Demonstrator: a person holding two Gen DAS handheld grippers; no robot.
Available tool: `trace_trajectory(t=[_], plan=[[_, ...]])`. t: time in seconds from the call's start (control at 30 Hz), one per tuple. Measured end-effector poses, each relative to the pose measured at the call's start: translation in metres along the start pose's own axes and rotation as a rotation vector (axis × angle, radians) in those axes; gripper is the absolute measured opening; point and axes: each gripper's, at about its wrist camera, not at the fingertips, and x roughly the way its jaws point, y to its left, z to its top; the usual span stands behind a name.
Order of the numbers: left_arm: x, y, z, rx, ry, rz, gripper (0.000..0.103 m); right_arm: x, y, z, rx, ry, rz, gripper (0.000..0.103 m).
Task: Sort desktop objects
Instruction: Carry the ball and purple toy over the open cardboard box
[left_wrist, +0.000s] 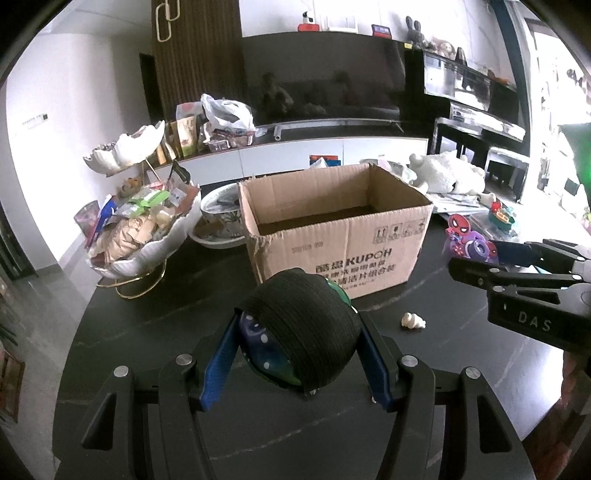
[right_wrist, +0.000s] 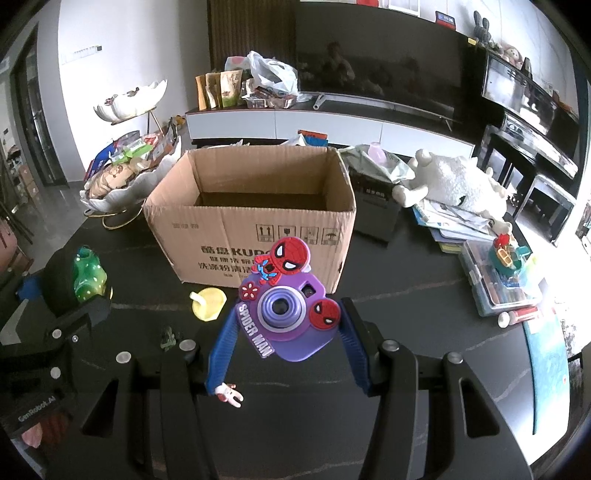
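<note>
An open cardboard box (left_wrist: 343, 236) stands on the dark table; it also shows in the right wrist view (right_wrist: 258, 221). My left gripper (left_wrist: 299, 332) is shut on a toy with a big black ribbed wheel (left_wrist: 306, 325) and a green-blue spotted body, held in front of the box. That toy shows at the left of the right wrist view (right_wrist: 86, 275). My right gripper (right_wrist: 286, 321) is shut on a purple Spider-Man toy camera (right_wrist: 288, 314), held just before the box; the camera also shows in the left wrist view (left_wrist: 467, 240).
A tiered white shell dish of snacks (left_wrist: 147, 229) stands left of the box, with a patterned bowl (left_wrist: 218, 218). A yellow cup (right_wrist: 207, 301), a small green figure (right_wrist: 170, 338) and a white scrap (left_wrist: 413, 320) lie on the table. A plush toy (right_wrist: 454, 184), books and a clear case (right_wrist: 495, 280) sit right.
</note>
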Motion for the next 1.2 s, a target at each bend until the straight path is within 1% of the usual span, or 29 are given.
trace_trajectory(t=[0.37, 0.73, 1.2], plan=[[0.009, 0.003, 0.020, 0.003, -0.019, 0.000, 0.058, 0.010, -0.006, 0.023, 0.005, -0.005, 0.010, 0.050], [0.022, 0.006, 0.033, -0.004, -0.012, -0.005, 0.058, 0.021, -0.008, 0.042, 0.001, -0.003, 0.018, 0.050], [0.033, 0.008, 0.060, 0.002, -0.029, -0.018, 0.058, 0.031, -0.009, 0.068, -0.008, -0.015, 0.017, 0.050]])
